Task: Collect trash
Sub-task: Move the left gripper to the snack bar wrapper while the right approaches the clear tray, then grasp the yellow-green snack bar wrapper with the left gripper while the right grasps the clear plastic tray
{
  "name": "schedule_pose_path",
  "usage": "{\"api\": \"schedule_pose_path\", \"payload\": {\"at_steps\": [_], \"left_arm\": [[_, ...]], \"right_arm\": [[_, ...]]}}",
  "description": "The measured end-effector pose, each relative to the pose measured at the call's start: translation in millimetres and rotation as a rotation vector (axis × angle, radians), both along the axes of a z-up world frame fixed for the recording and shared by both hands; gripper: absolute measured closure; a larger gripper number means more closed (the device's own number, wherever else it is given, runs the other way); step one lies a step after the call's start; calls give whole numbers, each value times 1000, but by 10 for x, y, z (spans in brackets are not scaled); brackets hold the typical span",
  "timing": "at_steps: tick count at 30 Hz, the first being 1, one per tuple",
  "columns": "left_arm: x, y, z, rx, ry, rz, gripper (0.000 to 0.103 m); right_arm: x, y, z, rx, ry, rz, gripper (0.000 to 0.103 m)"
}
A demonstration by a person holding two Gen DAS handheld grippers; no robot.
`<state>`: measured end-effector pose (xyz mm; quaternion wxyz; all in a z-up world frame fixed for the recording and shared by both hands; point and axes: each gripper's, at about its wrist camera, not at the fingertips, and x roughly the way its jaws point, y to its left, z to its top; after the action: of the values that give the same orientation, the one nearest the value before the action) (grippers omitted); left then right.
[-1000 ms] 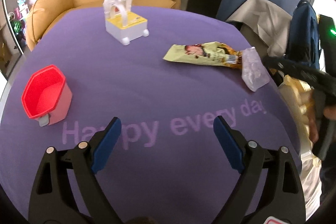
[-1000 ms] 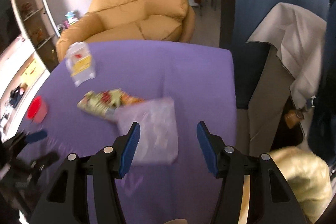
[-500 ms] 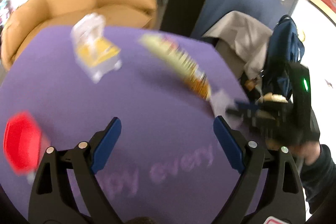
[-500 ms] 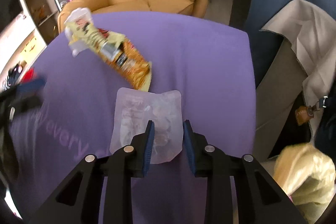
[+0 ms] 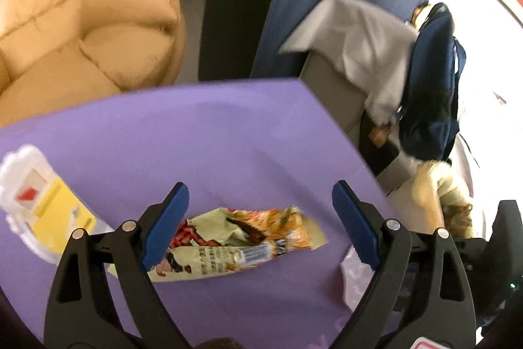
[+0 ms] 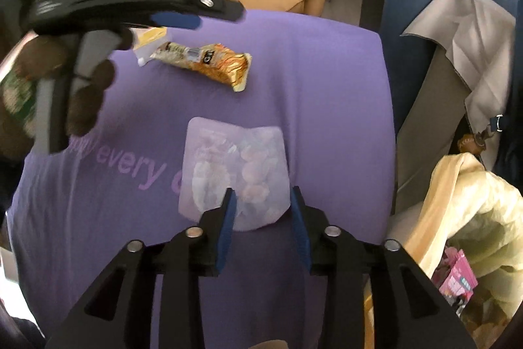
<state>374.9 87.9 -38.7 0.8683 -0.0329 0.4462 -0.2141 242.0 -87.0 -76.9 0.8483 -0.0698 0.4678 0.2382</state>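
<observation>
Clear plastic blister pack (image 6: 235, 175) is lying flat on the purple worktop (image 6: 327, 87) near its right edge, not collected yet. Right claw (image 6: 261, 201) is sitting at the pack's near edge, jaws opening at about half width, pads straddling that edge but not pressing on it, so no grip. Snack wrapper (image 5: 235, 244) is lying flat further in, also uncollected. Left claw (image 5: 260, 218) is hovering over the wrapper, jaws wide, holding nothing. White and yellow toy box (image 5: 42, 211) is sitting just beside the wrapper, probably not trash. Yellowish bag (image 6: 474, 218) is hanging open off the worktop's right side, some packaging already inside it, likely the drop spot. Judging progress: both visible trash pieces are still waiting on the worktop; grasp, lift and drop all remain.
</observation>
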Motion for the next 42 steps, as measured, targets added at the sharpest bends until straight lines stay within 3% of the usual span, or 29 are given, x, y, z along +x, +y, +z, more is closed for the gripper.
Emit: {"api": "schedule_pose_path", "payload": {"at_steps": [3, 11, 16, 21, 28, 30, 42], "left_arm": [[-111, 9, -147, 21, 55, -40, 18], [-605, 131, -219, 135, 16, -57, 18], [-536, 146, -266, 163, 16, -7, 21], [-477, 91, -299, 218, 16, 23, 26], [-763, 98, -221, 226, -3, 37, 40], [-884, 122, -184, 218, -6, 49, 52], [-1440, 431, 27, 80, 9, 150, 53]], "right_arm": [[-97, 22, -14, -4, -2, 29, 63], [-203, -2, -51, -8, -36, 64, 59], [-251, 63, -50, -23, -53, 64, 50], [-306, 67, -49, -22, -59, 43, 49], [-410, -4, -41, -8, -75, 87, 49], [-434, -30, -33, 3, -71, 78, 49], [-520, -125, 309, 112, -81, 117, 49]]}}
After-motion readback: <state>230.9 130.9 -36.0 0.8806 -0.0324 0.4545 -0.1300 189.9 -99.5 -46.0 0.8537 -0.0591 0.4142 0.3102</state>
